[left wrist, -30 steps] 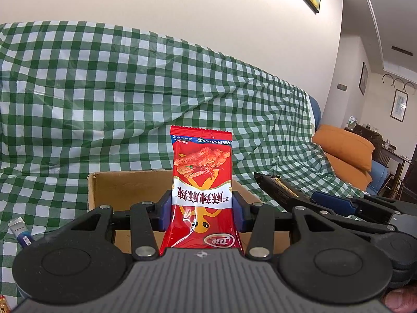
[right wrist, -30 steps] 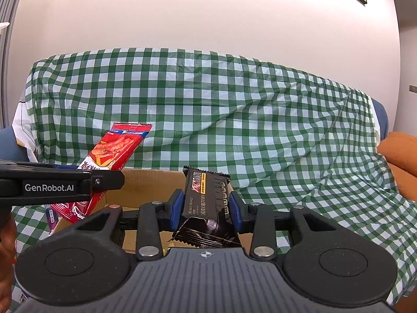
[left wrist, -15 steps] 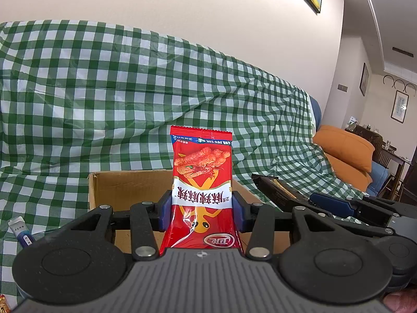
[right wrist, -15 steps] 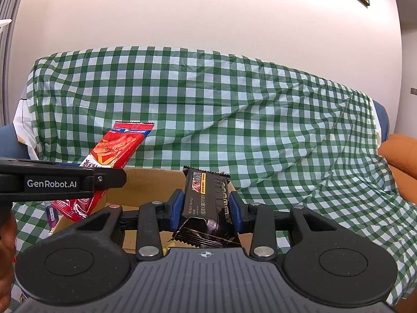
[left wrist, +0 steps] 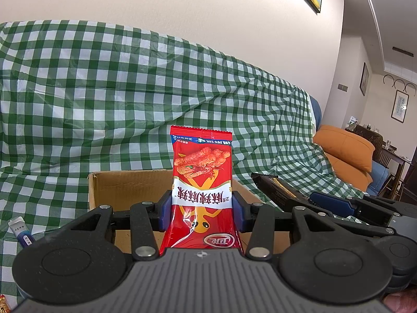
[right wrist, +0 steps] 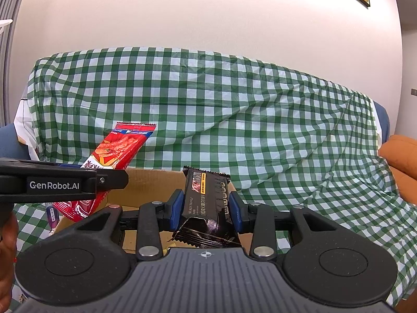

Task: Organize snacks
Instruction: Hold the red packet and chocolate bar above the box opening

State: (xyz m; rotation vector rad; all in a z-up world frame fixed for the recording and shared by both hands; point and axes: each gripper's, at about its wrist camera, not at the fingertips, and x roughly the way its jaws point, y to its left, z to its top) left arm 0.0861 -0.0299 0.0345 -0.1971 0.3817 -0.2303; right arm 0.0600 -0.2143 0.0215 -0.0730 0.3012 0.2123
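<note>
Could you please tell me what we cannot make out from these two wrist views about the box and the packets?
- Cardboard box interior: hidden in both views by the left gripper and right gripper.
- Red snack packet lower end: left wrist view, behind the gripper body.
- Black snack packet: small print unreadable, right wrist view.
- Small tube: label too small.

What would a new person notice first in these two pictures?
First, the red snack packet, standing upright in the middle of the left view, clamped between the left tongs. Next, the black snack bar, clamped the same way in the right tongs at the centre of the right view. Behind both stands an open cardboard box on the green checked cloth.
</note>
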